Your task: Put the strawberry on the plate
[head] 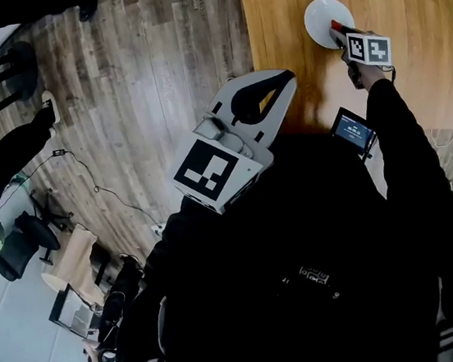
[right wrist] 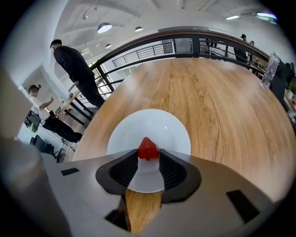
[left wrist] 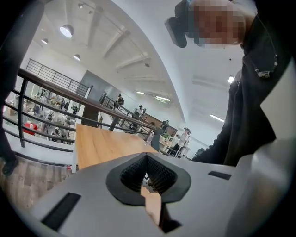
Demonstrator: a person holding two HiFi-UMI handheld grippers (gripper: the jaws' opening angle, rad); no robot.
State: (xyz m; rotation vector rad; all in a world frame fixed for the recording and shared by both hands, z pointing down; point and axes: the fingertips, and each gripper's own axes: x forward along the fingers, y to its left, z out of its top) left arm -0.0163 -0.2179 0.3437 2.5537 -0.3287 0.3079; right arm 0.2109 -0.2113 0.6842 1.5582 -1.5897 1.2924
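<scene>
**Q:** Two grippers, what's each one doing?

**A:** Left gripper [head: 285, 84] has its fingers pressed together with nothing in them. Right gripper [right wrist: 148, 156] fingers are pinching the strawberry [right wrist: 148, 149] right over the white plate [right wrist: 163, 126] on the wooden surface [right wrist: 222, 102].

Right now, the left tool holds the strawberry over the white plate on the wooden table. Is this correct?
Not quite: it is the right tool that holds the strawberry over the white plate on the wooden table. The right gripper view shows the strawberry pinched between its jaw tips. The left tool has nothing between its jaws.
</scene>
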